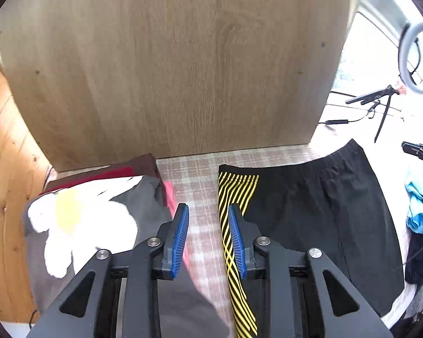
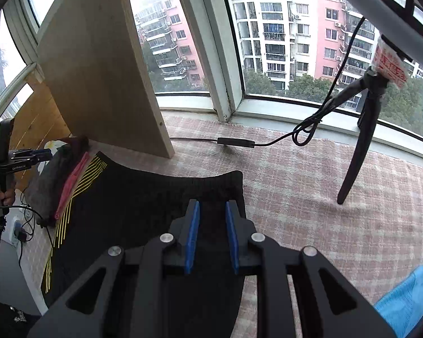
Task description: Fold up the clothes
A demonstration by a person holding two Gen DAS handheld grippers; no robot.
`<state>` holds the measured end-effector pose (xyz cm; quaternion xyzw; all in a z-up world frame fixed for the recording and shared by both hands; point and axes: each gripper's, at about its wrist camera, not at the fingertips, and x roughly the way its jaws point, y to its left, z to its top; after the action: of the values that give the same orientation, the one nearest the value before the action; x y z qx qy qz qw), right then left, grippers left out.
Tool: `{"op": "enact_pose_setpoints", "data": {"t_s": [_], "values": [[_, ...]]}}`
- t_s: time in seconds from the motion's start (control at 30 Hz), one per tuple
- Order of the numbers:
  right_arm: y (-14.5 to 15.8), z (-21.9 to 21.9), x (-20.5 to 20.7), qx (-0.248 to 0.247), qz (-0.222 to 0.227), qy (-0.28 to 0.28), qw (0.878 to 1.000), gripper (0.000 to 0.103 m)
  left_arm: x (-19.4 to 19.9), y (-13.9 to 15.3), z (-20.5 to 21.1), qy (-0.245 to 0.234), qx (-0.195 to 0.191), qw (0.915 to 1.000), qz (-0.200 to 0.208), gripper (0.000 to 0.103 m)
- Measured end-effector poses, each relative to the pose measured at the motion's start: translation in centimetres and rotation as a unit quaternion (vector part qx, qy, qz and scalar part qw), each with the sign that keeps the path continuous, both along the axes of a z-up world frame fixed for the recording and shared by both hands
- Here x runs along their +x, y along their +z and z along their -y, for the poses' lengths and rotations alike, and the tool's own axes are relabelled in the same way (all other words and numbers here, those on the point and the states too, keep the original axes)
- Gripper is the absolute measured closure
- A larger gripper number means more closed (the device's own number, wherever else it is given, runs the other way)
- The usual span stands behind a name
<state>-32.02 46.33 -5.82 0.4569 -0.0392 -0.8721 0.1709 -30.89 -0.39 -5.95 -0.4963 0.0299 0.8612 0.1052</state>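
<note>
- The left gripper (image 1: 208,211) hung parted and held nothing, its blue pads (image 1: 180,236) over the strip of checked pink cloth (image 1: 194,180) just left of the black shorts (image 1: 318,214).
- The right gripper (image 2: 211,208) was likewise released and empty, poised above the shorts' (image 2: 143,197) right edge, near the waistband.
- The black shorts lay spread flat on the checked cloth, their yellow-striped side panel (image 1: 234,197) nearest the left gripper.
- Just left of the shorts sat a stack of folded clothes (image 1: 104,214); a grey top with a white and yellow daisy print lay uppermost, with pink and dark red layers beneath.
- Right of the shorts lay a blue garment (image 2: 409,295).
- Behind the shorts stood an upright wooden board (image 1: 169,70).
- Farther beyond the shorts, a black tripod (image 2: 358,140) and cable (image 2: 282,138) stood by the window (image 2: 296,28).
</note>
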Motion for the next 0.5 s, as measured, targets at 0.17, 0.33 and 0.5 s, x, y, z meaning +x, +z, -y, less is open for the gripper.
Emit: {"op": "enact_pose_setpoints", "data": {"t_s": [0.17, 0.33, 0.5], "values": [[5.5, 0.0, 11.1, -0.030, -0.023, 0.022, 0.999, 0.062, 9.1, 4.1, 0.9, -0.030, -0.003, 0.9994, -0.017, 0.062], [3.2, 5.2, 20.5, -0.083, 0.019, 0.066, 0.994, 0.062, 19.0, 2.3, 1.2, -0.052, 0.001, 0.9981, 0.032, 0.043], [-6.4, 14.4, 24.3, -0.111, 0.123, 0.096, 0.982, 0.062, 25.5, -4.7, 0.4, -0.061, 0.054, 0.9883, 0.129, 0.043]]}}
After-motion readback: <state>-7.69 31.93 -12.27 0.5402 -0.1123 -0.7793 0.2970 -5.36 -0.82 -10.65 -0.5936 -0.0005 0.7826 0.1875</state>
